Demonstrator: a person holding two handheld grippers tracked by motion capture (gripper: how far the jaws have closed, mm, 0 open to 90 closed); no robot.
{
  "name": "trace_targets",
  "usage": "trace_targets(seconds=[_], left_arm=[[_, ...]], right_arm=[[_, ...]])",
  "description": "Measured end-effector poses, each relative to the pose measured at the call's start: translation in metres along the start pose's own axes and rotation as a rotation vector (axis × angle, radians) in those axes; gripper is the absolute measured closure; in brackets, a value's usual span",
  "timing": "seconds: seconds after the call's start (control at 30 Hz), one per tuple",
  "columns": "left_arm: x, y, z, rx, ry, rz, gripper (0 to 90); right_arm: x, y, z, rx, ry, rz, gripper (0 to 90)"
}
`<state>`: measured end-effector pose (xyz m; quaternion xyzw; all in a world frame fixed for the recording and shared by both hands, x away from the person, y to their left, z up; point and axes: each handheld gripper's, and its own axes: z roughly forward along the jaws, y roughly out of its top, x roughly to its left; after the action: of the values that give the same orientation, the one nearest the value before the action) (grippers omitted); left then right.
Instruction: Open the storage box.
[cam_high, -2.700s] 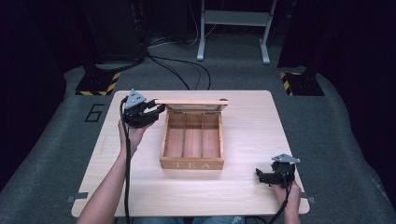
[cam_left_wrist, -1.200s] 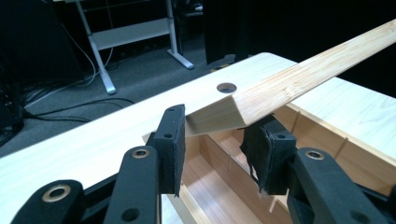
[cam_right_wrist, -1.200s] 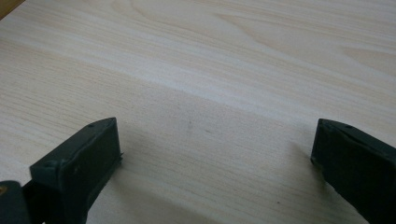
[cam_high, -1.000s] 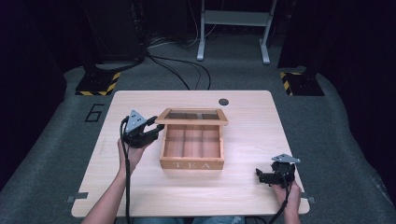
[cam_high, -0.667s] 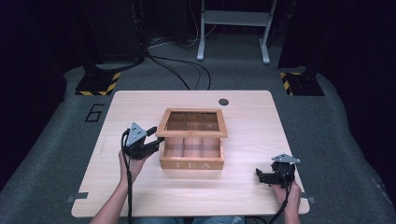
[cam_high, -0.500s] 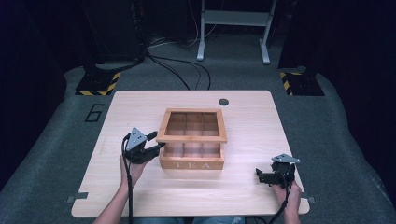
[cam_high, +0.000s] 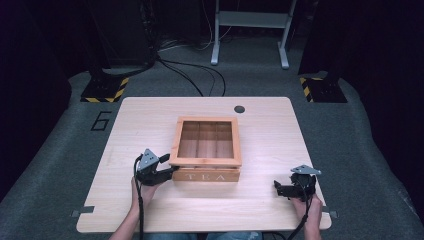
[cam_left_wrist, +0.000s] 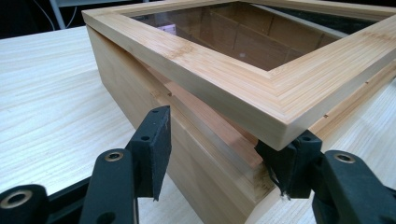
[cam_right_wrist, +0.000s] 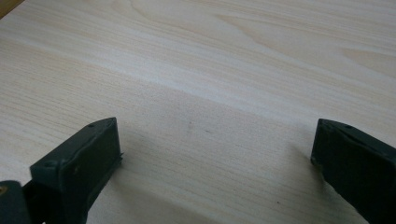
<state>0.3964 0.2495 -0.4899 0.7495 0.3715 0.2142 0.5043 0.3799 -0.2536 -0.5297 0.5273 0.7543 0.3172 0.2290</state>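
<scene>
A wooden tea box (cam_high: 206, 176) marked TEA stands mid-table, its glass-paned lid (cam_high: 205, 162) lying almost flat on it. My left gripper (cam_high: 167, 166) is at the lid's front left corner. In the left gripper view the lid (cam_left_wrist: 224, 79) rests slightly ajar above the box wall (cam_left_wrist: 121, 74). The left gripper (cam_left_wrist: 219, 158) has just been opening: one pad sits under the lid corner, and the other stands off the box. My right gripper (cam_high: 278, 188) rests open near the front right of the table. Between its jaws (cam_right_wrist: 215, 154) is bare wood.
The light wooden table (cam_high: 280, 140) has a black round grommet (cam_high: 239, 109) at its far edge. Around it on the grey floor are cables (cam_high: 190, 75), a metal stand (cam_high: 250, 30) and black-yellow striped feet (cam_high: 102, 92).
The lid swung down from upright to almost flat on the box. My left gripper came down and towards the person with it, and its jaws parted. The right gripper stayed still.
</scene>
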Motion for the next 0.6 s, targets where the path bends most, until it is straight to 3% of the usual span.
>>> trace_targets(seconds=[0.13,0.3,0.4,0.47,0.5,0.6], left_arm=[[0.0019,0.0004,-0.0018,0.002,-0.014,0.003,39.5],[0.0025,0.0019,-0.0045,0.027,-0.040,0.006,25.6],[-0.0007,0.0011,-0.0022,0.098,-0.053,0.024,18.4],[-0.0020,-0.0032,0.0012,0.118,-0.061,0.017,14.9],[-0.0016,-0.0042,0.0001,0.107,-0.068,-0.001,14.4],[0.0006,-0.0039,-0.0028,0.095,-0.063,-0.003,13.5]], right_arm=[[-0.0003,0.0000,0.0002,-0.004,0.000,-0.005,0.9],[0.0001,0.0000,-0.0002,0.002,0.000,0.005,0.9],[0.0000,0.0000,0.0000,0.000,0.000,0.000,0.9],[-0.0001,0.0000,0.0000,0.000,0.001,0.000,0.9],[0.0000,0.0000,0.0000,0.000,0.001,0.000,1.0],[-0.0003,0.0000,0.0001,-0.002,0.000,-0.004,1.0]])
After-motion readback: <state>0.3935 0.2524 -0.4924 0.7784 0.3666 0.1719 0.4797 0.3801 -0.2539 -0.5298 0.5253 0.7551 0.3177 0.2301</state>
